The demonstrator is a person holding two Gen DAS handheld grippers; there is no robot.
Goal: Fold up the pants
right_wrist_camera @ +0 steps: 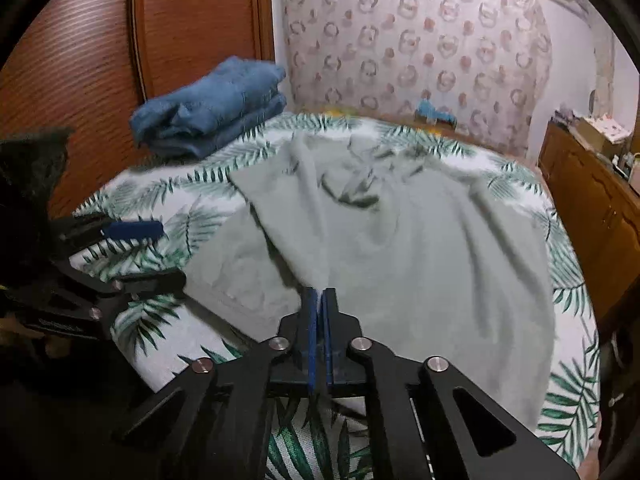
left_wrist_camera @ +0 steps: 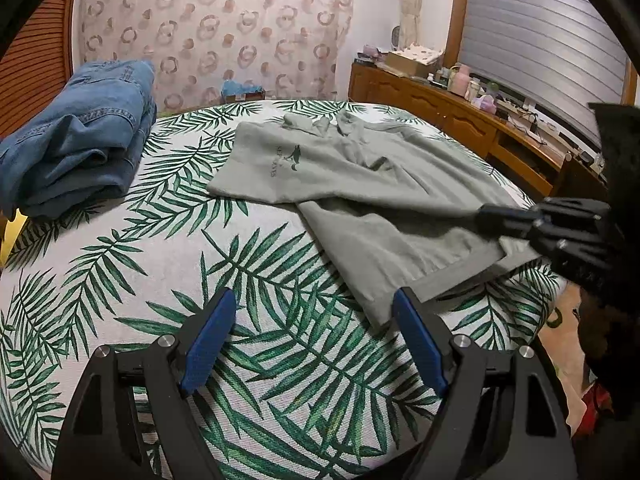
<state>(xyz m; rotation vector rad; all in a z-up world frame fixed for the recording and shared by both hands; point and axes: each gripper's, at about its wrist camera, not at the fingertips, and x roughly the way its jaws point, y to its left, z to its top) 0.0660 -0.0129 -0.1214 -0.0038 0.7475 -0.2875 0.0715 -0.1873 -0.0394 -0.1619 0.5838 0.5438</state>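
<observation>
Leaf-print bed cover (left_wrist_camera: 168, 264) under grey-green pants (left_wrist_camera: 360, 184), spread flat mid-bed (folded jeans (left_wrist_camera: 80, 148) far left corner). Right gripper (right_wrist_camera: 320, 296) clenched on pants hem. Left gripper (left_wrist_camera: 314, 320) spread wide, empty, just beside near hem corner.

A bed covered in a white sheet printed with green palm leaves (left_wrist_camera: 120, 280) fills the room. Behind it hangs a pale curtain patterned with pink rings (left_wrist_camera: 216, 24). A long wooden sideboard cluttered with bottles and boxes (left_wrist_camera: 452, 108) runs beneath a grey slatted roller shutter (left_wrist_camera: 540, 40). A reddish-brown louvred wooden door (right_wrist_camera: 192, 20) stands at the left.
</observation>
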